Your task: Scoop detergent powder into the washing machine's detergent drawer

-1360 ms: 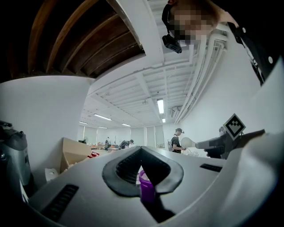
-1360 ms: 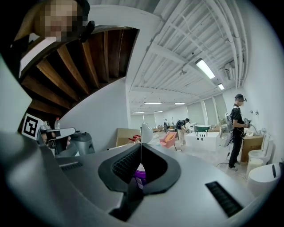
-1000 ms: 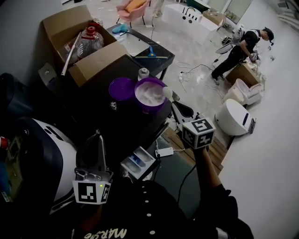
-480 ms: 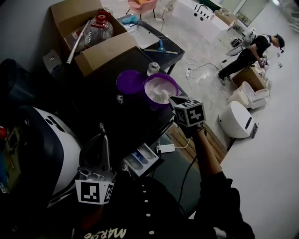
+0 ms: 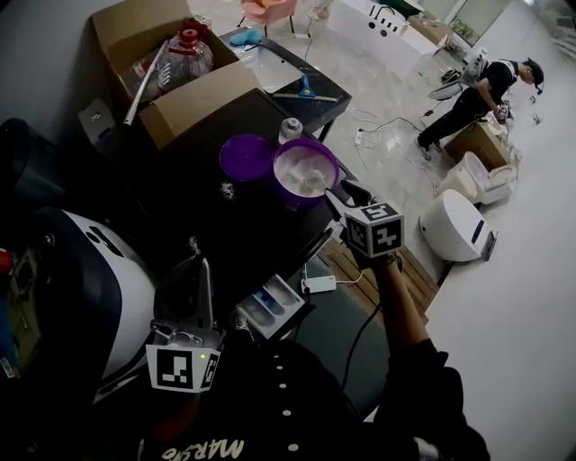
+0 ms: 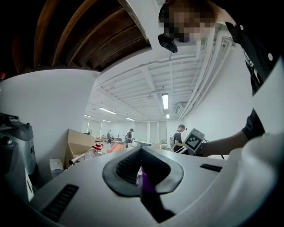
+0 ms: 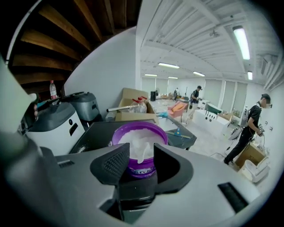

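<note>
Right hand-held gripper point(image 5: 338, 196) has sunk toward the purple tub point(image 5: 335, 171) on the tabletop point(image 5: 225, 225), jaws just opened.
They stand spread, the white scoop point(image 7: 143, 150) in the powder point(image 7: 133, 135) showing between them, ungripped; left hand-held gripper point(image 5: 196, 266) pressed together, detergent drawer point(image 5: 270, 308) pulled out beside it.

An open cardboard box point(image 5: 193, 99) sits at the far left end of the dark worktop point(image 5: 207, 207), with a clear bottle with a red cap point(image 5: 184, 54) and a long pale tube point(image 5: 142, 85) inside it. A small white roll point(image 5: 290, 129) stands on the worktop's far edge. Beyond is a low dark table point(image 5: 335, 101) with a blue squeegee point(image 5: 301, 93) lying on it. On the floor are a white bathtub point(image 5: 391, 18), two toilets point(image 5: 457, 230), loose cables point(image 5: 378, 135) and a white power strip point(image 5: 319, 285). A person point(image 5: 472, 94) bends over a brown carton point(image 5: 477, 142).
</note>
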A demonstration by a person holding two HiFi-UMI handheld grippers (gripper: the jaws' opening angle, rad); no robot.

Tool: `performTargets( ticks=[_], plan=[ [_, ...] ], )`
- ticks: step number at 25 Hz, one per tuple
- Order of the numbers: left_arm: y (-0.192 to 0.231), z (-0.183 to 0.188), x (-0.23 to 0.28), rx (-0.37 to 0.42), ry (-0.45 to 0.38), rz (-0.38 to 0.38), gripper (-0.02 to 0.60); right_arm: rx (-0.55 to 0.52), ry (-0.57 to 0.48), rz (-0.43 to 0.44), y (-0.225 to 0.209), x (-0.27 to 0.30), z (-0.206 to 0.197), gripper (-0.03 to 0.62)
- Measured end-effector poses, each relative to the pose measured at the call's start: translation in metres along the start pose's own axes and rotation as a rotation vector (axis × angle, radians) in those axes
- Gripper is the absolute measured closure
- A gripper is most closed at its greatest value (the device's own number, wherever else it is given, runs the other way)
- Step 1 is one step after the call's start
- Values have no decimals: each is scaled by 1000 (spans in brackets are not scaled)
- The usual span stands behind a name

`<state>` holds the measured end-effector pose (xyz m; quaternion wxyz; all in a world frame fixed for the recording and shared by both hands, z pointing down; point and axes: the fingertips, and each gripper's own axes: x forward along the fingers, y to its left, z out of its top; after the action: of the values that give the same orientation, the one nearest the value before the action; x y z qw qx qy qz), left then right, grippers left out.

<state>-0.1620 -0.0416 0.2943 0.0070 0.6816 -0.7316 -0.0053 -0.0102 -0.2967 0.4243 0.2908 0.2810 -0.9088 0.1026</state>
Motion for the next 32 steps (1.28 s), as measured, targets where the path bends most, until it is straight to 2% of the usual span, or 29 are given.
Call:
performTargets(
  ticks=[1, 2, 3, 4, 7, 11, 13, 19, 32],
  plan=[
    [-1, 2, 1, 3, -4, -4, 568, 4, -63, -12, 1, -15, 6, 411],
    [-2, 4, 1, 5, -8, -8, 568, 15, -131, -25, 3, -32, 13, 448],
    [-3, 6, 2, 8, -13, -14, 568, 33, -198, -37, 7, -51, 20, 524],
    [-4, 8, 3, 11, -17, -19, 568, 55, -263, -48, 11, -71, 27, 539],
    [-9, 13, 7, 18, -27, -36, 568, 109, -426, -66, 29, -125, 45, 557],
    [-16, 17, 10, 24, -40, -60, 568, 29, -548, -123, 45, -174, 40, 561],
    [-19, 18, 12, 27, -45, -74, 568, 25, -605, -157, 55, -193, 42, 561],
    [-26, 26, 12, 64, -69, -92, 568, 98, -689, -240, 62, -227, 29, 561],
    [-28, 28, 6, 59, -88, -109, 568, 122, -663, -259, 70, -229, 18, 566]
  ],
)
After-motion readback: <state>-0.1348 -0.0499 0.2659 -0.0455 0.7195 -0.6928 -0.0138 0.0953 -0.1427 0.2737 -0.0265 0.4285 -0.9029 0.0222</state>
